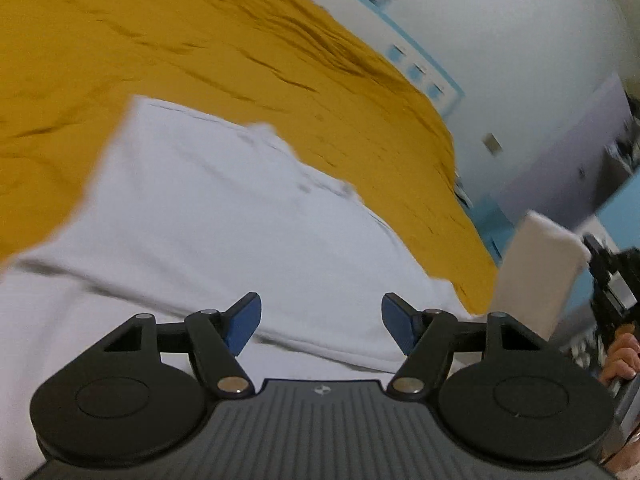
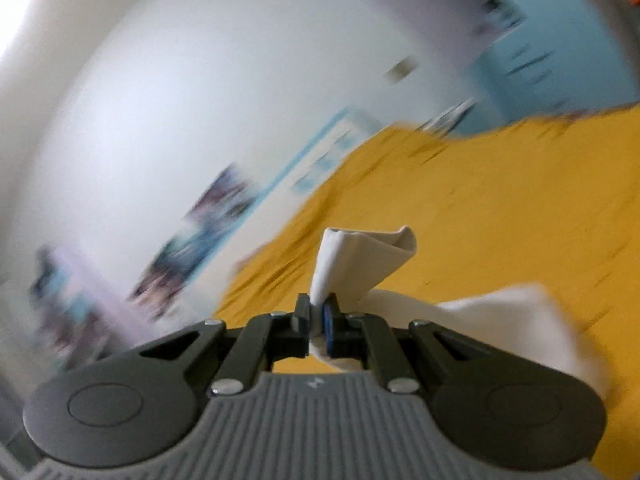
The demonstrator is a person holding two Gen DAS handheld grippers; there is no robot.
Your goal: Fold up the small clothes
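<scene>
White garment (image 1: 224, 240) lay just ahead of the gaping, empty left gripper (image 1: 321, 322); its corner was pinched in the right gripper (image 2: 318, 316), lifted.

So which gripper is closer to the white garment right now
Right. The right gripper is shut on a lifted fold of the white garment; the left gripper is open just above its flat part, not touching it.

A: What do we see of the garment?
B: A white cloth garment (image 1: 224, 220), lying mostly flat on the mustard-yellow bedsheet (image 1: 200, 52), lightly creased.
A: And its right edge?
B: We find one corner (image 2: 360, 260) lifted clear of the sheet, pinched, curled into a loose funnel.
</scene>
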